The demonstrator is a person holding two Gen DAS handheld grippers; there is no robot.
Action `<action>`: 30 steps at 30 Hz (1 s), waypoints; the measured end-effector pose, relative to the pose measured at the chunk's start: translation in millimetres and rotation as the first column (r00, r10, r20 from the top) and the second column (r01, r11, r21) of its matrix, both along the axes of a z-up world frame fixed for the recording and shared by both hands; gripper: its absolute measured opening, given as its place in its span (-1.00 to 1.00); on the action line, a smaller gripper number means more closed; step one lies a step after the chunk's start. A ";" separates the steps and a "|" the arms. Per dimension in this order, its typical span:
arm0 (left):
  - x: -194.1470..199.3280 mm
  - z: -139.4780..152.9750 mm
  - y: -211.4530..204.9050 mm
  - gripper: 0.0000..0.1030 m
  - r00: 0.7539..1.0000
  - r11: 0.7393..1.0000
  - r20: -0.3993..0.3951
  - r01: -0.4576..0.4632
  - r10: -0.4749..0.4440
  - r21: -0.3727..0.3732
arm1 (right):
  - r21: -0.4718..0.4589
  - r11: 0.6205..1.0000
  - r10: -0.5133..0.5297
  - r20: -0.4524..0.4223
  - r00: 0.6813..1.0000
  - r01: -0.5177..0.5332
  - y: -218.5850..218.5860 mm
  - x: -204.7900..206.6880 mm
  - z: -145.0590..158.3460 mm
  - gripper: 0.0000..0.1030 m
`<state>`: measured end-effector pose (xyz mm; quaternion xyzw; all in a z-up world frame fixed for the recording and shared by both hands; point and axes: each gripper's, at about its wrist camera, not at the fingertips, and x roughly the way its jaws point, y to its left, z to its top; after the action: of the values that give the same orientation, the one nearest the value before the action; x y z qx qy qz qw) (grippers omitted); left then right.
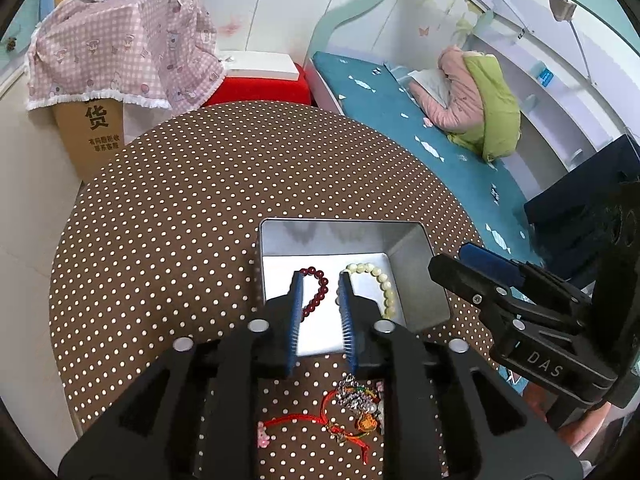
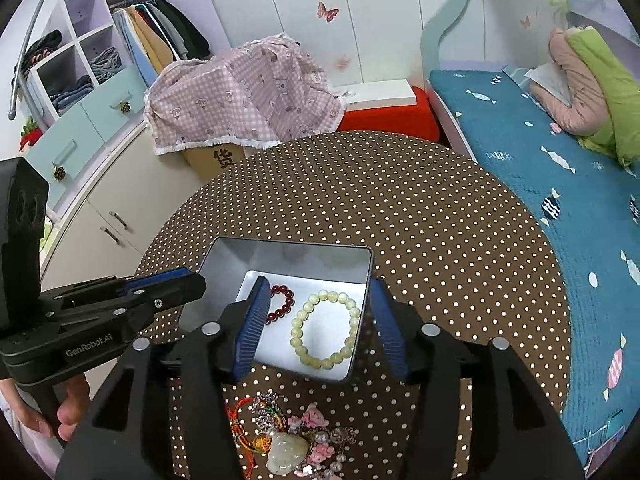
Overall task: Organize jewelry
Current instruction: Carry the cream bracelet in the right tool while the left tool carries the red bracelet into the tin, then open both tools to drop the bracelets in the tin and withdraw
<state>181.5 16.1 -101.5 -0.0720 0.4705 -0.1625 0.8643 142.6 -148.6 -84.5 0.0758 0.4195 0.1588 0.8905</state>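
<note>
A silver tin box [image 1: 340,223] [image 2: 288,242] stands open on the brown dotted tablecloth [image 1: 224,184]. Inside it lie a dark red bead bracelet [image 1: 320,280] [image 2: 286,304] and a cream bead bracelet [image 1: 383,282] [image 2: 297,330], flat and side by side. My left gripper [image 1: 321,280] hovers over the tin's near edge, its jaws a little apart above the red bracelet and gripping nothing. My right gripper [image 2: 320,284] is open wide above the cream bracelet, empty. Under both grippers a pile of loose jewelry [image 1: 352,400] [image 2: 288,436] with red cords, chains and a pale pendant rests on the cloth.
A bed with a teal cover [image 2: 540,184] runs along the right of the table. Behind the table are a cardboard box under a pink checked cloth [image 2: 240,96], a red stool [image 2: 388,118] with a white box, and cabinets at the left. A hand [image 2: 68,404] holds the left gripper's handle.
</note>
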 end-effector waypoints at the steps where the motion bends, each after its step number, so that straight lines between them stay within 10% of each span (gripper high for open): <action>1: -1.5 1.9 -0.3 -0.48 1.000 1.000 0.003 -0.002 0.002 0.002 | -0.001 1.000 0.001 0.003 1.000 -0.001 0.0 -1.7 0.7 0.05; 21: -70.8 -14.5 32.3 0.72 0.995 0.988 0.004 -0.102 0.103 0.112 | -0.062 0.997 0.040 0.002 0.999 -0.040 11.1 -51.6 -11.4 0.66; 30: -89.1 -46.6 30.7 0.74 0.994 0.983 -0.048 -0.093 0.101 0.157 | -0.105 0.992 0.062 -0.059 0.996 -0.068 20.5 -65.7 -37.3 0.76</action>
<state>92.4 46.8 -148.1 -0.0320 0.5016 -0.0811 0.8607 76.9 -128.1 -121.8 0.0189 0.4541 0.1628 0.8758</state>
